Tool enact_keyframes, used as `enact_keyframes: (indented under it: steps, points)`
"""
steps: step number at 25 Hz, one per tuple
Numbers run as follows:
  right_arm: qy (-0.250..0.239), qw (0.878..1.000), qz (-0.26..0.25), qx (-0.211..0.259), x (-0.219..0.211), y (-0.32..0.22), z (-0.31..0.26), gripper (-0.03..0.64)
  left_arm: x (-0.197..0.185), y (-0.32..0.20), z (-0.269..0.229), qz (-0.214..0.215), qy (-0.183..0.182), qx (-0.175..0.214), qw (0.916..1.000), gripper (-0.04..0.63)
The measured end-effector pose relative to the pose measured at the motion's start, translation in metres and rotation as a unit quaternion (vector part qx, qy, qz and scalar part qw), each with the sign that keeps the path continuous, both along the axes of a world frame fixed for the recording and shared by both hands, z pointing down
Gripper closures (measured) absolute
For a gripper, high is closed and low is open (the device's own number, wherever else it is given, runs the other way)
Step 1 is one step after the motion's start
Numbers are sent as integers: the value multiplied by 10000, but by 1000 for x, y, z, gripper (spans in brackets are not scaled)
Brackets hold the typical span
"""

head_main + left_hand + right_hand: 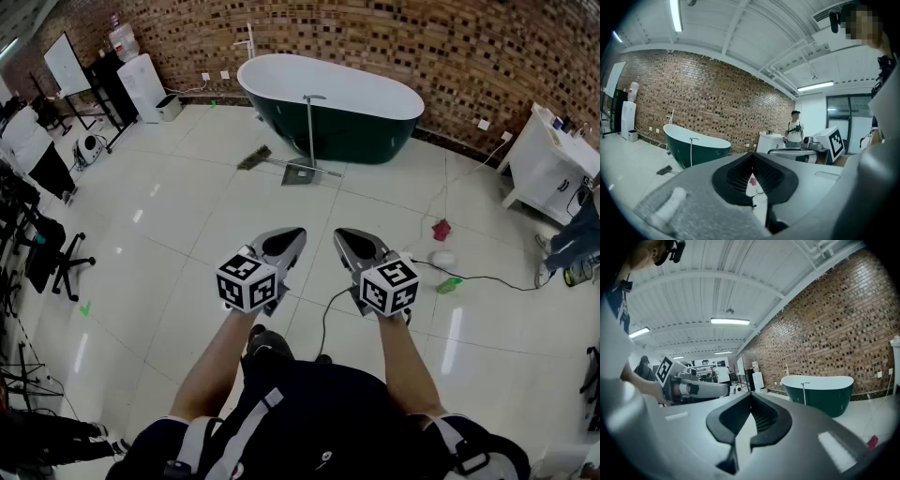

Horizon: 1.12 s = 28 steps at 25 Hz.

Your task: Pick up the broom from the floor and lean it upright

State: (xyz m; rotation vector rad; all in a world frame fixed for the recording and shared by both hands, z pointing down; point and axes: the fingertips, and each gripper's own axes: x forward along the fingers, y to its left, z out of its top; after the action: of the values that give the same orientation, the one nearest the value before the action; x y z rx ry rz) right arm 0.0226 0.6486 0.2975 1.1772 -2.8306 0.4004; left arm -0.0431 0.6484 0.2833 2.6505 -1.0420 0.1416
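The broom (255, 157) lies flat on the white floor in front of a dark green bathtub (328, 108); its handle runs right, past a dustpan (302, 172) with an upright pole. In the left gripper view the broom's brush (664, 170) shows small and far off. My left gripper (286, 240) and right gripper (349, 240) are held side by side at about waist height, well short of the broom, pointing toward it. The tips of both meet with nothing between them, as the left gripper view (752, 155) and the right gripper view (751, 395) show.
A red object (441, 228), a white one (442, 259) and a green one (449, 284) lie on the floor at right beside a black cable. A white cabinet (548, 164) stands far right, an office chair (56, 262) at left. A person (794, 126) stands in the background.
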Motion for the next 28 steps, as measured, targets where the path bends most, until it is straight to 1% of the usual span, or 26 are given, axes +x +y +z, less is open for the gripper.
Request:
enact_keyframes:
  steps: [5, 11, 15, 19, 24, 28]
  points:
    - [-17, 10000, 52, 14, 5, -21, 2, 614, 3, -22, 9, 33, 3, -80, 10000, 597]
    - [38, 9995, 299, -87, 10, -59, 17, 614, 10, -65, 23, 300, 80, -149, 9994, 596]
    - [182, 9988, 430, -139, 9, -98, 22, 614, 12, -111, 31, 468, 250, -170, 9984, 597]
    - [388, 9972, 622, -157, 10, -150, 21, 614, 7, -172, 33, 593, 434, -179, 9971, 597]
    - [507, 9947, 844, -289, -4, -219, 24, 614, -9, -243, 40, 784, 483, -295, 9953, 596]
    - [527, 9933, 939, -416, -26, -269, 26, 614, -32, -294, 40, 846, 494, -332, 9946, 597]
